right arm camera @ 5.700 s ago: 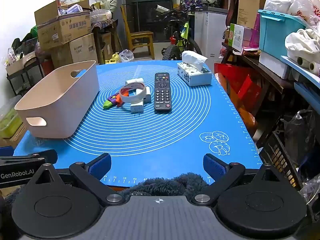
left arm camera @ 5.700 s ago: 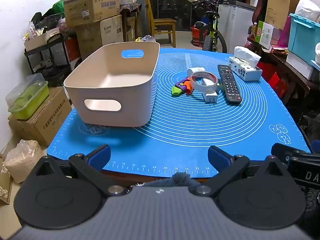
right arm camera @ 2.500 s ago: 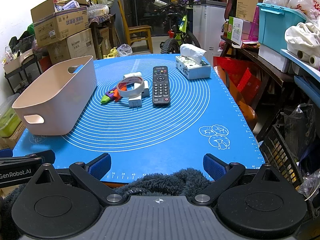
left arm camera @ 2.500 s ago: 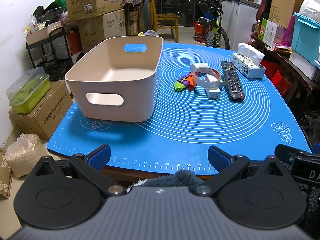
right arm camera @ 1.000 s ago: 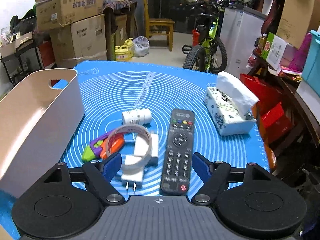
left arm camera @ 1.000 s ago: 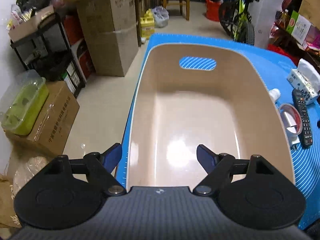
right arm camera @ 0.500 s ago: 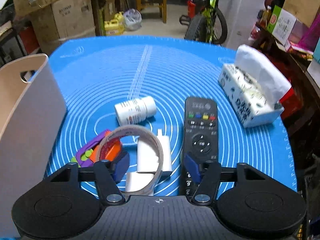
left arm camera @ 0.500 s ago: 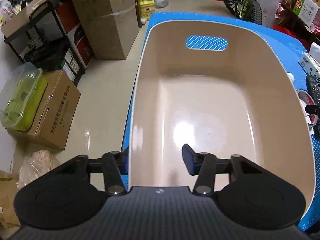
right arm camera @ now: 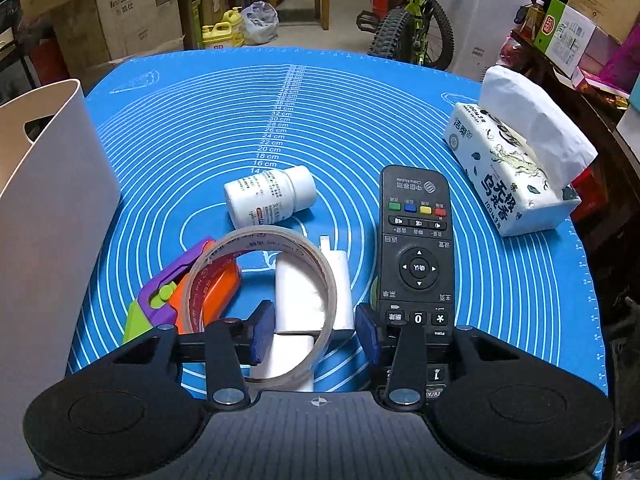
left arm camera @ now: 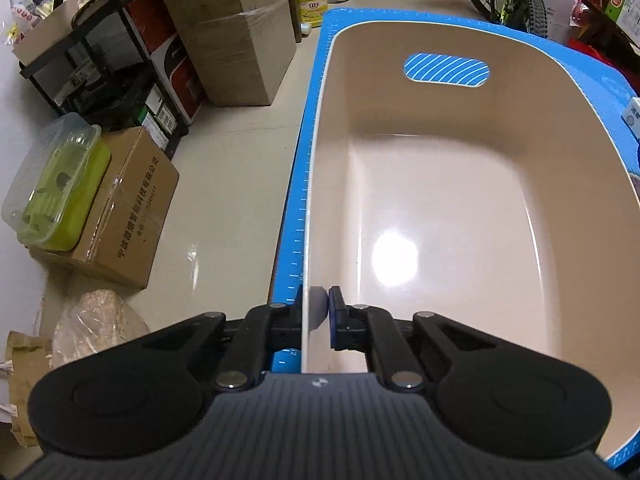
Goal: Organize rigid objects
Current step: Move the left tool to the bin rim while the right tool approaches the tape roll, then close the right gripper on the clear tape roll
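Hold firm with the left fingers (left arm camera: pixel 335 316), which have just been closing and now pinch tight on the near rim of the empty beige plastic bin (left arm camera: pixel 448 112), one pad outside the wall and one inside. Use that pinch only to steady the bin on the blue silicone mat (right arm camera: pixel 280 100) over the worktop; avoid tilting or dragging it.

Finish the pick with the right fingers (right arm camera: pixel 264 332), about half open after just closing further, not visibly pressing on anything. Note what lies between them: the right side of the clear tape roll (right arm camera: pixel 256 240) and the white charger plug (right arm camera: pixel 340 280) under it. Hard to tell which of the two will be caught, so settle on one first. For the roll, close across its band alone and lift straight up, clear of the plug.

Watch the black remote control (right arm camera: pixel 418 240) touching the outer side of the right-hand finger, and the purple, orange and green plastic toy (right arm camera: pixel 168 296) just outside the left-hand one. Leave the white pill bottle (right arm camera: pixel 268 198) ahead of the fingertips for later. Carry to the bin (right arm camera: pixel 48 200) beyond the left-hand finger and let go low inside.
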The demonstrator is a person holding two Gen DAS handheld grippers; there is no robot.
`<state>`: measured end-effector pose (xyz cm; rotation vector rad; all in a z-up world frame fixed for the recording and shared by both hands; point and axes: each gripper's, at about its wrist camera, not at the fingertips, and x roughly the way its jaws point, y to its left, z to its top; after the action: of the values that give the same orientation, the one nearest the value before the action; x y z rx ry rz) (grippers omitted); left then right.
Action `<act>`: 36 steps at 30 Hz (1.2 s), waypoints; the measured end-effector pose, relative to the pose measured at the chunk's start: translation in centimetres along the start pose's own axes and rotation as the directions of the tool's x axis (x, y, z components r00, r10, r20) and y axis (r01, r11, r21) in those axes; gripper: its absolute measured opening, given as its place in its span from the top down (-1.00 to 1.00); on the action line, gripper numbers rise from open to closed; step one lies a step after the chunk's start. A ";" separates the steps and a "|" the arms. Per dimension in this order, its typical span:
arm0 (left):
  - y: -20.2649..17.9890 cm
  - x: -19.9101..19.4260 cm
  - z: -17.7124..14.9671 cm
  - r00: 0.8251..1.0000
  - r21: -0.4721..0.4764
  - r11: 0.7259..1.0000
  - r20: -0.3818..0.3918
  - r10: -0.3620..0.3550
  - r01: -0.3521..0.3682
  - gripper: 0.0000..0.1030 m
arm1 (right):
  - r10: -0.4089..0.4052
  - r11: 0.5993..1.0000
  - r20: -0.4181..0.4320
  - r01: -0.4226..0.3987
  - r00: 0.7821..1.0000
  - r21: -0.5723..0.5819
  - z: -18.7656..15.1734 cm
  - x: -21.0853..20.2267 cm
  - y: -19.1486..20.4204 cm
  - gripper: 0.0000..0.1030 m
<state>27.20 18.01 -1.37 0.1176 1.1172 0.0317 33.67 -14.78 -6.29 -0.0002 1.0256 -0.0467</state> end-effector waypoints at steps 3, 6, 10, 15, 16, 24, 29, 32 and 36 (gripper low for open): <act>0.0 0.0 0.1 1.000 -0.001 1.000 -0.001 -0.001 0.001 0.80 | 0.001 1.000 0.002 -0.001 1.000 -0.001 0.0 0.0 0.1 0.03; 0.1 0.1 0.1 1.000 -0.004 1.000 0.001 -0.005 0.005 0.80 | 0.004 1.000 0.009 -0.004 1.000 0.006 -0.1 -0.1 -0.1 0.05; 0.3 0.1 0.0 1.000 -0.015 1.000 0.003 -0.015 0.015 0.81 | 0.003 1.000 0.019 -0.003 1.000 0.008 -0.3 -0.2 0.0 0.05; 0.2 0.1 -0.2 1.000 -0.018 1.000 0.004 -0.015 0.015 0.81 | 0.014 1.000 0.015 -0.014 1.000 0.005 -0.5 -0.4 0.0 0.05; 0.2 0.1 -0.2 1.000 -0.018 1.000 0.004 -0.015 0.015 0.81 | 0.016 1.000 0.015 -0.016 1.000 0.005 -0.5 -0.4 -0.1 0.05; 0.2 0.1 -0.2 1.000 -0.023 1.000 0.004 -0.018 0.018 0.81 | 0.028 0.999 0.044 -0.028 0.999 0.017 -0.8 -1.0 -0.5 0.05; 0.2 0.1 -0.2 1.000 -0.021 1.000 0.005 -0.016 0.016 0.81 | 0.037 0.999 0.039 -0.038 0.999 0.023 -0.9 -0.8 -0.7 0.05; 0.2 0.0 -0.3 1.000 -0.023 1.000 0.004 -0.018 0.018 0.81 | 0.041 0.999 0.041 -0.042 0.998 0.025 -1.0 -0.7 -0.8 0.04; 0.2 0.0 -0.3 1.000 -0.022 1.000 0.005 -0.017 0.017 0.81 | 0.034 0.999 0.040 -0.034 0.999 0.003 -1.1 -0.7 -0.6 0.05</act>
<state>26.97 18.28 -1.50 0.0890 1.1131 0.0287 32.38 -15.33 -6.27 0.0191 0.9849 -0.0176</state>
